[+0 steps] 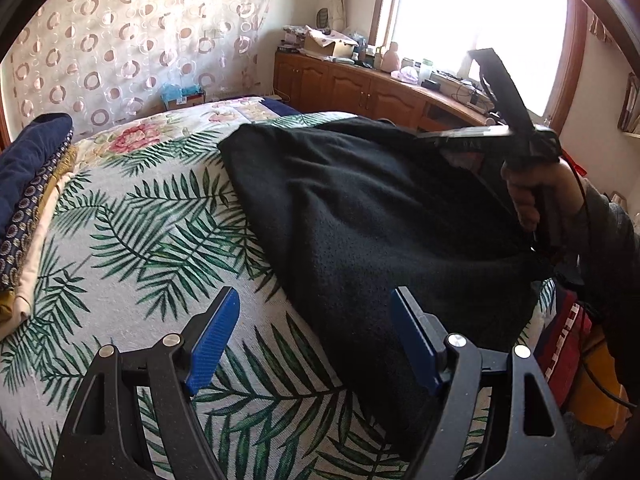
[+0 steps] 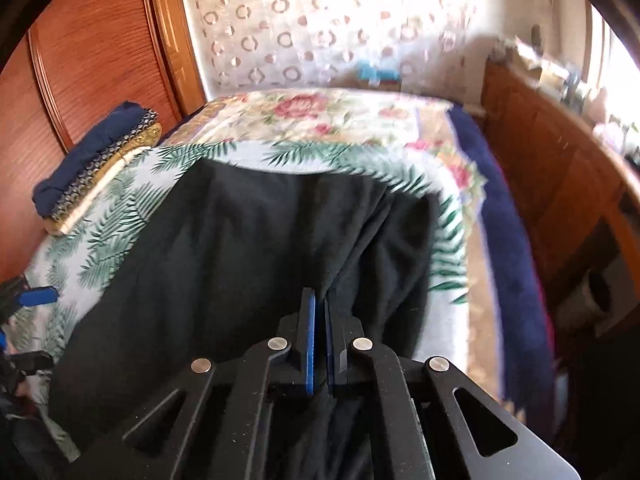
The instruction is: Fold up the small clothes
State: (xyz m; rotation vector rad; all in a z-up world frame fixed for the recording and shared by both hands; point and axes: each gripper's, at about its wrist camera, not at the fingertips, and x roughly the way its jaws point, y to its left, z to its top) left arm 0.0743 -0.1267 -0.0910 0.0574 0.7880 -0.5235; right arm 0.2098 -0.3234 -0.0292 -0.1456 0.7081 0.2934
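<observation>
A black fleece garment [image 1: 360, 208] lies spread over the palm-leaf bed cover [image 1: 140, 220]. Its right side is lifted off the bed. My right gripper [image 2: 318, 300] is shut on that raised edge of the black garment [image 2: 240, 240], with dark cloth pinched between the blue pads. In the left wrist view a hand holds the right gripper [image 1: 520, 148] up at the right. My left gripper [image 1: 316, 296] stands open just above the garment's near left edge, with nothing pressed between its blue fingers [image 1: 216, 340]. One of its fingers [image 2: 38, 296] shows at the left of the right wrist view.
A stack of folded clothes [image 1: 28, 184], navy on top, sits at the bed's left side [image 2: 96, 160]. A wooden cabinet [image 1: 360, 88] cluttered with boxes runs under the window. A wooden wardrobe [image 2: 100, 40] stands behind the stack. Coloured clothes [image 1: 564, 344] lie at the near right.
</observation>
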